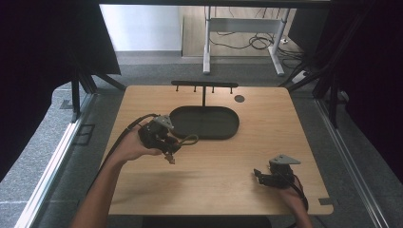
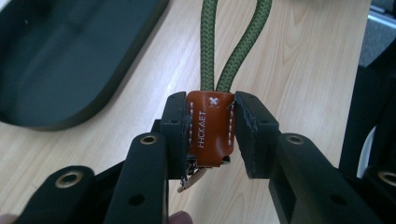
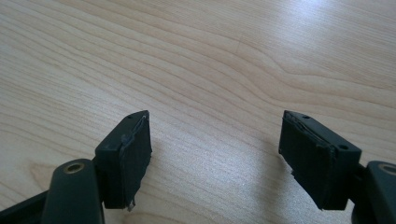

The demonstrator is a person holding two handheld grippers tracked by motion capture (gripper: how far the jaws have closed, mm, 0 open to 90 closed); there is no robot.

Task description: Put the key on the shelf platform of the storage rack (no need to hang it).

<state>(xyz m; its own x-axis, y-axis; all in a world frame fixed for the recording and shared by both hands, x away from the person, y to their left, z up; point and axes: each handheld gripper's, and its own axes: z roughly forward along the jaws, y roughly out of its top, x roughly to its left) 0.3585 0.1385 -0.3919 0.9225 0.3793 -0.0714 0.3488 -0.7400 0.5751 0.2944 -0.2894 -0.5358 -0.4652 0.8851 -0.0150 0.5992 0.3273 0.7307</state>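
Two tools: the left tool (image 2: 211, 135) clamps the leather-tabbed cord loop (image 2: 211, 128), best lifted gently toward the tray (image 1: 204, 122) ahead, while the right tool (image 3: 215, 158) gapes empty over the bench (image 3: 210, 60).

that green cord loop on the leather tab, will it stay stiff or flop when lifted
Probably floppy: the cord is braided and bends softly from the tab. It likely weighs little, being thin. The left gripper clamps the leather flat on both sides, so slipping seems unlikely.
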